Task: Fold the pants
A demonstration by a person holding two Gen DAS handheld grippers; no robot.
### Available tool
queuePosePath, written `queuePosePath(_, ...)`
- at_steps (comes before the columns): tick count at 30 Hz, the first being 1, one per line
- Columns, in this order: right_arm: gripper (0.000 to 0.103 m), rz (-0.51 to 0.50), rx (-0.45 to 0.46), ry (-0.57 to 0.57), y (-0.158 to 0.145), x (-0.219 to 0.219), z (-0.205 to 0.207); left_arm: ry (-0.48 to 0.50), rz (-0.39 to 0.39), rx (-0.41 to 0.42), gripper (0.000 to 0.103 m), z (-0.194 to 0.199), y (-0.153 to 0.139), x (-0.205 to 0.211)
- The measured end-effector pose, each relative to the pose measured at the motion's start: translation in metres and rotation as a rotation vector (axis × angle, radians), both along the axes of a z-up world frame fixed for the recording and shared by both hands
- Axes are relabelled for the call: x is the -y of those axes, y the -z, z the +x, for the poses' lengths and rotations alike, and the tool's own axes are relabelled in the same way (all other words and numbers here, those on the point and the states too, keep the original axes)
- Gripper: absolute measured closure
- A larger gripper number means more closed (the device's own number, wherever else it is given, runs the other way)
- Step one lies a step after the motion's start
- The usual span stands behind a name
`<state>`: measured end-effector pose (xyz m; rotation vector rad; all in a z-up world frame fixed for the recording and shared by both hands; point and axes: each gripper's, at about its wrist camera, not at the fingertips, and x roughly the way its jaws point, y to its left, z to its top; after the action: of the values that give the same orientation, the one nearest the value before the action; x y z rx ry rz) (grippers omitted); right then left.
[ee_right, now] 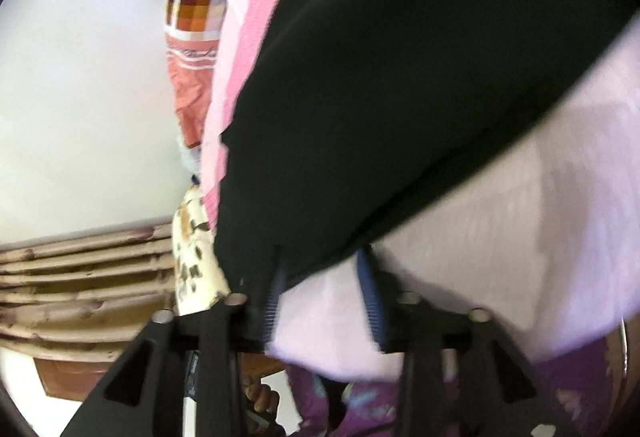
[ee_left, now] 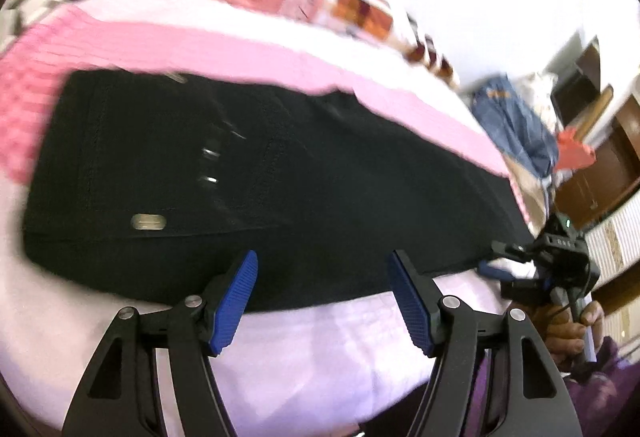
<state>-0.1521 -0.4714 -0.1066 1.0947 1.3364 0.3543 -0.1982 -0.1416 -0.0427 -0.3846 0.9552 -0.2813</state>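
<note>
The left tongs stand released, blue pads wide apart with nothing between them, hovering just above the near long edge of the pants. One pair of black pants lies stretched across the bed, waist with its metal tag toward the left, leg running off to the right. Bare pale-pink sheet lies open in front of that edge; a pink striped blanket borders the far side. The right tongs sit at the hem end of the pants, near the bed's edge, pads parted with black hem and pale sheet between them; blur hides whether they pinch it. A hand holds them.
</note>
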Motion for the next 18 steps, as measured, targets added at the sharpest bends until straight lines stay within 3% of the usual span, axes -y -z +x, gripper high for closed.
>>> queuePosePath(3,0.061,0.047,0.057,-0.063,-0.019,-0.018,-0.001,-0.149,-0.017,0.018,0.034,-0.029,-0.017,-0.06)
queuePosePath(4,0.055,0.068,0.076,-0.069,-0.023,-0.025,0.001,-0.193,-0.031,0.015,0.032,-0.036,-0.018,-0.077)
queuePosePath(7,0.039,0.094,0.088,-0.076,-0.023,-0.043,0.01,-0.347,-0.108,-0.055,0.032,-0.056,0.0,-0.145)
queuePosePath(9,0.039,0.107,0.058,-0.079,-0.016,-0.053,0.014,-0.393,-0.19,-0.081,0.032,-0.063,0.013,-0.17)
queuePosePath(11,0.039,0.128,0.037,-0.094,-0.011,-0.065,0.015,-0.403,-0.231,-0.077,0.033,-0.063,0.018,-0.178)
queuePosePath(14,0.039,0.089,0.04,-0.142,-0.014,-0.079,0.015,-0.344,-0.233,-0.053,0.033,-0.052,0.014,-0.17)
queuePosePath(18,0.039,0.079,0.055,-0.143,-0.02,-0.082,0.015,-0.306,-0.269,-0.11,0.042,-0.026,0.026,-0.159)
